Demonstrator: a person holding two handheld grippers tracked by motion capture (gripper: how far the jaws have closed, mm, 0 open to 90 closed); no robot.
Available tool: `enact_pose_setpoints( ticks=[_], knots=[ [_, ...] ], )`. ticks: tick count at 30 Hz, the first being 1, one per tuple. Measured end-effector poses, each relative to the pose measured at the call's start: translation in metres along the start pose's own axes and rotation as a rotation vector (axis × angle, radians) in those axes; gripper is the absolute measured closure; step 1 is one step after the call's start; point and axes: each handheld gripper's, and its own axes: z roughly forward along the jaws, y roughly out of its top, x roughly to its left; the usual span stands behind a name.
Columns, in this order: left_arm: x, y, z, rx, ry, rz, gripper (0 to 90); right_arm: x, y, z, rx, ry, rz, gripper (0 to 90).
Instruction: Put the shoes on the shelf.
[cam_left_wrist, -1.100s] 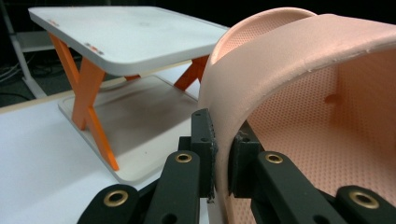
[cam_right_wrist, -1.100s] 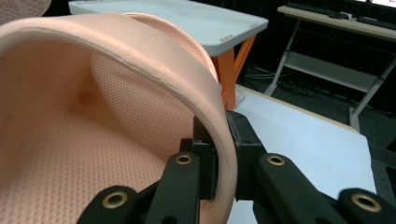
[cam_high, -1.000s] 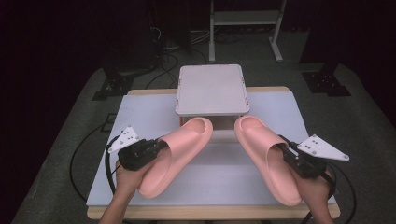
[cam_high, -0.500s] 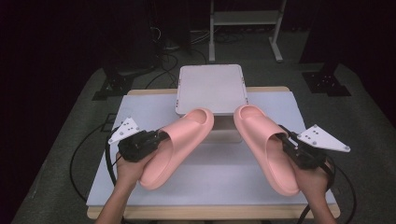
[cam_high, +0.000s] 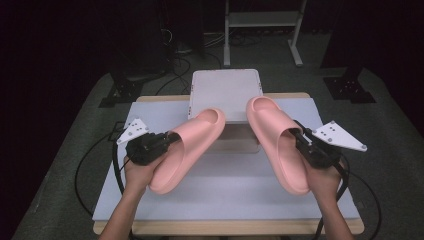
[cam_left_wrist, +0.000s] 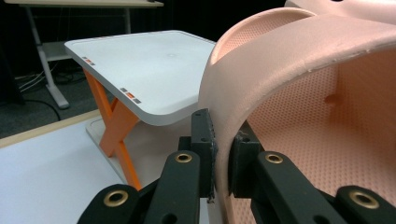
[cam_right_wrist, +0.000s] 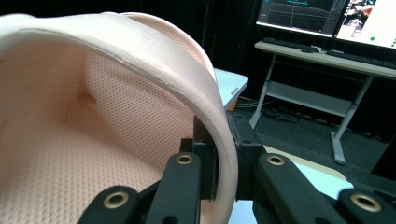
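Each gripper is clamped on a pink slide sandal's strap: left gripper (cam_high: 167, 141) holding the left sandal (cam_high: 187, 147), right gripper (cam_high: 300, 141) the right sandal (cam_high: 275, 142), both mid-frame. Toes near the white stand (cam_high: 225, 90); placing seemingly remains.

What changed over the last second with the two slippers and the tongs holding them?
Both pink slippers moved forward toward the small white stand. The left slipper and the right slipper now have their toes nearer its front edge, seemingly lifted. The left tongs and right tongs stayed clamped on the straps. The stand did not move.
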Motion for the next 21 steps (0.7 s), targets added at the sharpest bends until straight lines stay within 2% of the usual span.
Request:
enact_pose_setpoints(
  ticks=[10, 21],
  knots=[
    [0.013, 0.014, 0.012, 0.008, 0.027, -0.019, 83.3, -0.002, 0.012, 0.020, -0.021, -0.016, 0.047, 82.9],
    [0.022, 0.033, 0.023, 0.013, 0.053, -0.014, 83.4, -0.002, 0.021, 0.043, -0.008, -0.016, 0.070, 82.9]
  ],
)
